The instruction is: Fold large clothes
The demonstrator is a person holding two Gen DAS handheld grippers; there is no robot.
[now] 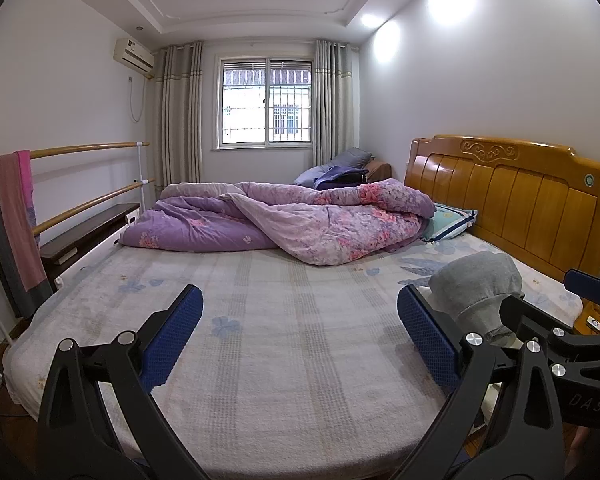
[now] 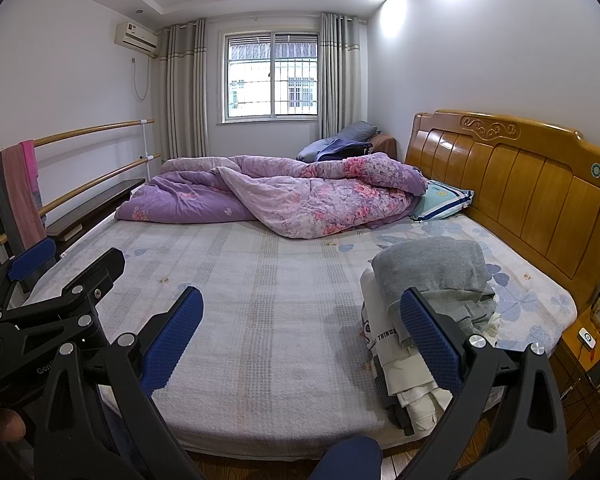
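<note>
So far we have nothing in hand: our left gripper (image 1: 300, 340) and right gripper (image 2: 302, 340) both hang with fingers spread wide above the bare middle of the bed (image 1: 284, 364), pinching nothing. The clothes sit in one pile at the lower right of the right wrist frame, a grey garment (image 2: 432, 268) lying on top of a white printed garment (image 2: 404, 364) near the mattress edge. The grey one looks loosely bundled rather than squared, and we cannot tell how neatly the lower ones are folded. A purple quilt (image 2: 284, 196) lies bunched across the centre, untouched. We judge the folding barely begun, or between pieces.
</note>
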